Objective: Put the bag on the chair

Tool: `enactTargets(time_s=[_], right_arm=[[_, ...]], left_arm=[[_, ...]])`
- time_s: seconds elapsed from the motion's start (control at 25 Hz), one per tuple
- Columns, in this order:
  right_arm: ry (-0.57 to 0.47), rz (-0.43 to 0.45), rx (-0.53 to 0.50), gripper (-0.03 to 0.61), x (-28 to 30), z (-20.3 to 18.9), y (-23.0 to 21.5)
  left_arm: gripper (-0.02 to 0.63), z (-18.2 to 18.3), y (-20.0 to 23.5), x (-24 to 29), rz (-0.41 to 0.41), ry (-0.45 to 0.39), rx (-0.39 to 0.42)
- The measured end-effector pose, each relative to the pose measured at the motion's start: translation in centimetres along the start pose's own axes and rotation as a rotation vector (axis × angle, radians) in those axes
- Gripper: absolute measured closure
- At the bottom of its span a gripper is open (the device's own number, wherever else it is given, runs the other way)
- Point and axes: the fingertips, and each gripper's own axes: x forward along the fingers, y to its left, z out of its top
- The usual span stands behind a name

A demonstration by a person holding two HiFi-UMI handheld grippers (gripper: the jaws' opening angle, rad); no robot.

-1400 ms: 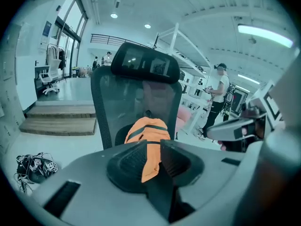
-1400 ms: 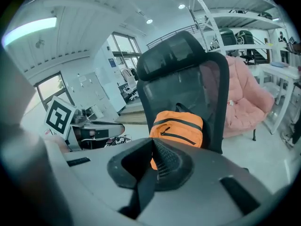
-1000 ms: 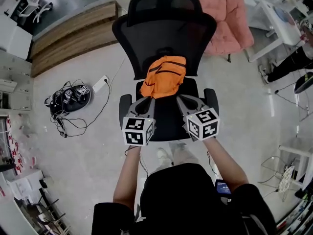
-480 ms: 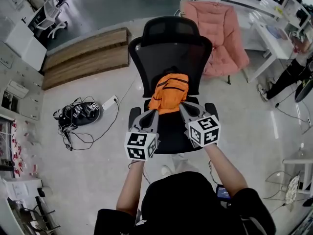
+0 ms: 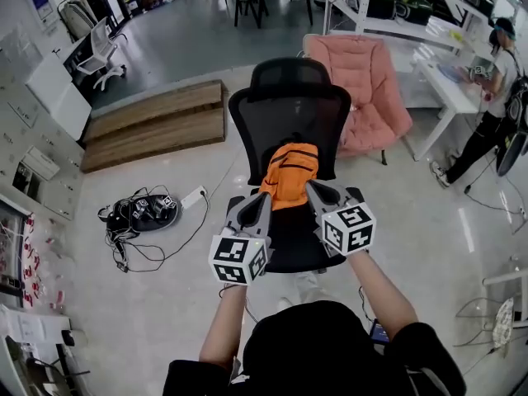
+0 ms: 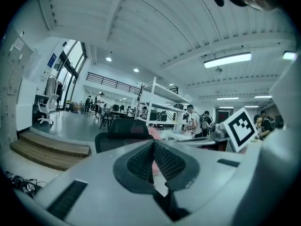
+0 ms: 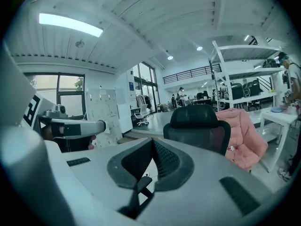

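An orange bag [image 5: 289, 172] lies on the seat of a black office chair [image 5: 289, 122], leaning on its mesh backrest. My left gripper [image 5: 264, 198] is shut and empty, its tips just left of the bag's lower edge. On the bag's right side my right gripper [image 5: 313, 188] is also shut, with nothing held. In the left gripper view the closed jaws [image 6: 153, 143] point level at the chair's headrest [image 6: 124, 127]. The right gripper view shows its jaws [image 7: 153, 140] meeting in front of the chair [image 7: 197, 124]; the bag is hidden there.
A pink padded chair [image 5: 363, 89] stands behind the office chair on the right. A low wooden platform [image 5: 157, 118] lies at the back left. Cables and a dark device [image 5: 140, 214] are on the floor at left. A white table [image 5: 445, 77] and a person [image 5: 495, 97] are at far right.
Both grippers have lifted up, side by side, and the head view has tilted up to show more of the room. The bag has stayed on the seat.
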Motion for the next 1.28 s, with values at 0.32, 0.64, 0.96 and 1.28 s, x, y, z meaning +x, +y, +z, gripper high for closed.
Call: enactTargets(time_s=[0.32,0.64,0.96,1.28], right_arm=[[-0.075,-0.007,-0.018,0.577,-4.9,2.6,3.5],[-0.114,-0.001,-0.063,0.577,-8.4,4.5,5.4],[-0.194,-0.007,-0.095,0.577,-12.0,6.8,4.6],[-0.208,0.009,-0.100,0.577,-15.7,8.0,3.1]], left_arm=[[0.601,2.1,-3.3,-4.7,-0.051,-0.056,0.039],[0.601,5.0,-6.2,-7.1,-0.072,-0.133,0.071],[0.601,6.7,-9.5,-7.1,-0.064,-0.198,0.100],[0.600,7.1,-13.4,-6.4,-0.041,-0.175,0.112]])
